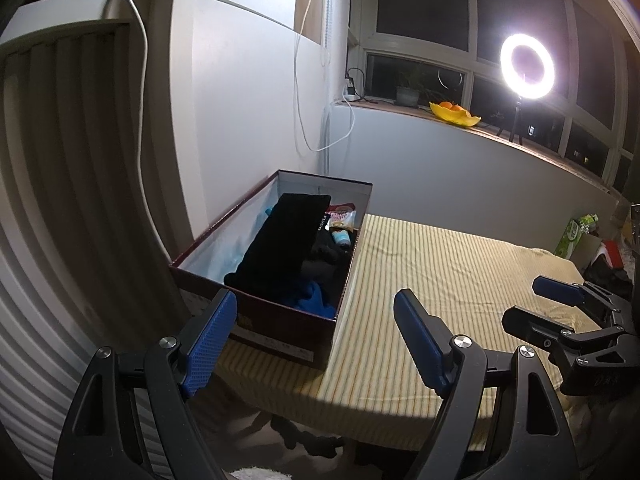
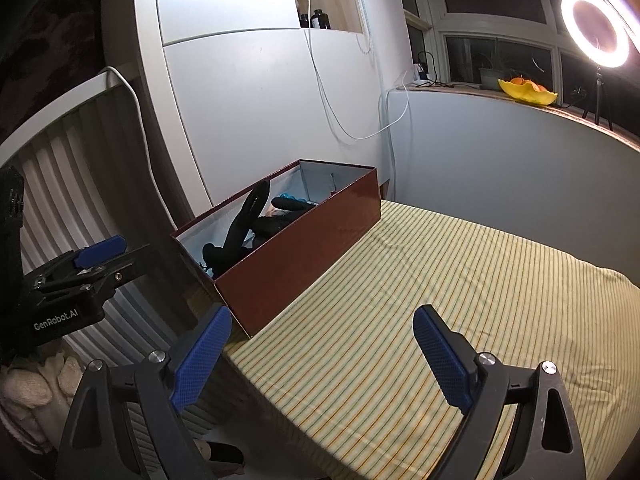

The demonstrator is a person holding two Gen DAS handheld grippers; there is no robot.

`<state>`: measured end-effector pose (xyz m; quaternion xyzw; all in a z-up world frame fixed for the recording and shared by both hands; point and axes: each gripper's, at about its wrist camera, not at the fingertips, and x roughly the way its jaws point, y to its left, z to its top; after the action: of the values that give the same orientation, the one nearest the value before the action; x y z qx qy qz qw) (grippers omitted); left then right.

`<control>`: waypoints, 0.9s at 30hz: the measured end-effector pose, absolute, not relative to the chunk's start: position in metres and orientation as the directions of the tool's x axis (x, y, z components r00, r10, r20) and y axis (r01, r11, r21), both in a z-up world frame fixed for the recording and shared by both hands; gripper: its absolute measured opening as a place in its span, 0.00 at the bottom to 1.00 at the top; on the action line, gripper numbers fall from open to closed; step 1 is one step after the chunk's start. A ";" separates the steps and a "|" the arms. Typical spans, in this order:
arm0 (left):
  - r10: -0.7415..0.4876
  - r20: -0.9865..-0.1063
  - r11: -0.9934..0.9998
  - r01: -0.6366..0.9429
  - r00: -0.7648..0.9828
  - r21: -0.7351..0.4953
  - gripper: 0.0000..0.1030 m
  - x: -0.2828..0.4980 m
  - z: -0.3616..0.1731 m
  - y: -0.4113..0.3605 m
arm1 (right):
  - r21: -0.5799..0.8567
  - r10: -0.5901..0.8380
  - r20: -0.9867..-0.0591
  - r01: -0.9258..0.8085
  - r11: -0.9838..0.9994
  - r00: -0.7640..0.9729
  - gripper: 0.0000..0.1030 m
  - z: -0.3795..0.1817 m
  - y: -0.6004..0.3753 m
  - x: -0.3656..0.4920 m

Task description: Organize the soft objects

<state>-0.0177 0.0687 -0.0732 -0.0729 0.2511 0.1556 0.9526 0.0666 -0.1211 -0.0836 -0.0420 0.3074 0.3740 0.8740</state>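
A dark red cardboard box (image 1: 280, 322) stands at the left end of the table with the yellow striped cloth (image 1: 420, 280). In it lie a black cloth (image 1: 280, 240), a blue cloth (image 1: 312, 300) and small packets (image 1: 342, 220). My left gripper (image 1: 316, 340) is open and empty just in front of the box's near end. My right gripper (image 2: 320, 356) is open and empty above the table's front edge, to the right of the box (image 2: 304, 256). Each gripper shows in the other's view, the right one (image 1: 560, 308) and the left one (image 2: 100, 256).
A lit ring light (image 1: 527, 66) on a tripod, a yellow fruit bowl (image 1: 454, 114) and a potted plant stand on the window sill at the back. White cables hang on the wall. A radiator (image 1: 60, 200) is at the left. Green packages (image 1: 576, 236) lie beyond the table's right end.
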 end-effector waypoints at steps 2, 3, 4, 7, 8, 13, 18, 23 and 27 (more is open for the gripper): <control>0.258 -0.500 0.942 -0.330 0.827 -0.061 0.79 -0.019 -0.073 0.068 | 0.151 0.626 -0.568 -0.680 0.718 0.535 0.88 -0.083 -0.122 0.065; 0.258 -0.499 0.942 -0.330 0.827 -0.060 0.79 -0.020 -0.073 0.068 | 0.148 0.624 -0.569 -0.680 0.718 0.536 0.88 -0.083 -0.122 0.064; 0.259 -0.499 0.942 -0.330 0.827 -0.059 0.79 -0.020 -0.073 0.068 | 0.147 0.623 -0.569 -0.679 0.719 0.537 0.88 -0.083 -0.122 0.063; 0.255 -0.501 0.942 -0.330 0.827 -0.064 0.79 -0.021 -0.073 0.069 | 0.145 0.619 -0.572 -0.677 0.722 0.538 0.88 -0.084 -0.120 0.062; 0.253 -0.501 0.942 -0.328 0.828 -0.066 0.79 -0.020 -0.073 0.069 | 0.146 0.619 -0.574 -0.677 0.721 0.536 0.88 -0.084 -0.120 0.061; 0.251 -0.506 0.942 -0.328 0.825 -0.068 0.79 -0.021 -0.075 0.071 | 0.138 0.616 -0.579 -0.681 0.719 0.533 0.88 -0.086 -0.117 0.059; 0.249 -0.508 0.943 -0.326 0.824 -0.067 0.79 -0.020 -0.075 0.072 | 0.145 0.621 -0.579 -0.683 0.716 0.529 0.88 -0.086 -0.118 0.059; 0.244 -0.510 0.945 -0.320 0.825 -0.066 0.79 -0.019 -0.076 0.073 | 0.146 0.619 -0.576 -0.678 0.721 0.534 0.88 -0.086 -0.120 0.060; 0.245 -0.520 0.945 -0.322 0.819 -0.062 0.79 -0.017 -0.078 0.073 | 0.151 0.618 -0.578 -0.675 0.722 0.532 0.88 -0.088 -0.120 0.060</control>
<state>-0.0169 0.0725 -0.0777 -0.0736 0.2617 0.1489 0.9507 0.0604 -0.1203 -0.0877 -0.0456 0.3116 0.3699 0.8741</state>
